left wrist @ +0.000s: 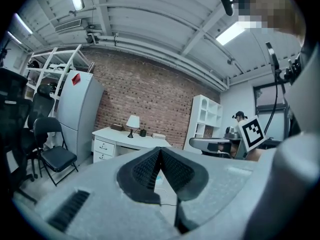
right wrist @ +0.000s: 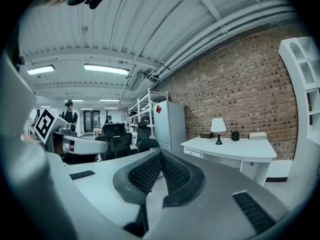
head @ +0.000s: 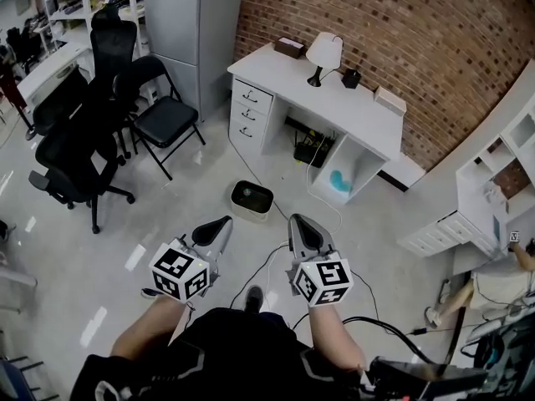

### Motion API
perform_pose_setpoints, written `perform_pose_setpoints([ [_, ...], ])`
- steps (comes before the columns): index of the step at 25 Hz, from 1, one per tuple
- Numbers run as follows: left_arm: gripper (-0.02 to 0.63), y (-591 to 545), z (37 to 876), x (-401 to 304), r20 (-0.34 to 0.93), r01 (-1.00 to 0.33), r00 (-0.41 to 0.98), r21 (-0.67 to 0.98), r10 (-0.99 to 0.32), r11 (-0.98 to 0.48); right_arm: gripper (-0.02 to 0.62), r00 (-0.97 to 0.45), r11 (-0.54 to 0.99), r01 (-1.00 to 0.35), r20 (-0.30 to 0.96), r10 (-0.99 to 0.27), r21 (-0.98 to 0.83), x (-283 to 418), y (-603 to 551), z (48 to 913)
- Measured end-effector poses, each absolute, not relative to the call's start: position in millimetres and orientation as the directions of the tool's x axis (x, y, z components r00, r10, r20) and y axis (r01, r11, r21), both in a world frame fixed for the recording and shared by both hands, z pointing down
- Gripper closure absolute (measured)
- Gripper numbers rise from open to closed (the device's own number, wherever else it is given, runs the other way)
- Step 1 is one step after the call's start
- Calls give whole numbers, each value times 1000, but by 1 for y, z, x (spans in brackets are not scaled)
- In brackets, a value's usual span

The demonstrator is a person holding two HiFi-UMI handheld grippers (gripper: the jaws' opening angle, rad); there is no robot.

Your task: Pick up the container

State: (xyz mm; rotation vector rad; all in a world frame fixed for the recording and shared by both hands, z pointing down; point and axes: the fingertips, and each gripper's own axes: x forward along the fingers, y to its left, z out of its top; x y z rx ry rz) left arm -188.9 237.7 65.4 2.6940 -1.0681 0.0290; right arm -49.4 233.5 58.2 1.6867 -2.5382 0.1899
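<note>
- The black chairs (head: pixel 84 149) stand on the shiny floor (head: pixel 125 241), well to the left of the white desk (head: pixel 334 98). They have no part in this job.
- The left gripper (head: pixel 221 222) is held out in front of the person, on the near side of the desk and well apart from it. Its two jaws are pressed together with nothing between them. In the left gripper view its dark pads (left wrist: pixel 145 171) meet in one thin line.
- The container (head: pixel 252 199) sits on the floor in front of the desk, below the drawers (head: pixel 249 111). It is a pale square tub with a dark inside. It lies just past the tips of the two grippers and between them. Nothing touches it.
- The right gripper (head: pixel 301 222) is beside the left one, also on the near side of the desk. Its jaws are closed on each other too. In the right gripper view the pads (right wrist: pixel 145 173) hold nothing.
- A small lamp (head: pixel 324 55) stands on top of the desk, far from both grippers.
- The job looks like it has only just begun. The container has not been lifted and no jaw is on it.
- What seems left to do is to come closer, open a pair of jaws, go down to the tub's rim, close on it and lift it. Which gripper will take it cannot be told yet.
</note>
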Motion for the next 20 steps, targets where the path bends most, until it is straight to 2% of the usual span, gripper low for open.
perform_pose_setpoints([
  [20,597,143,63,-77,167,-728,685,183,-709,-660,588,-488,481,-872,81,-869,-97,57,146,53],
])
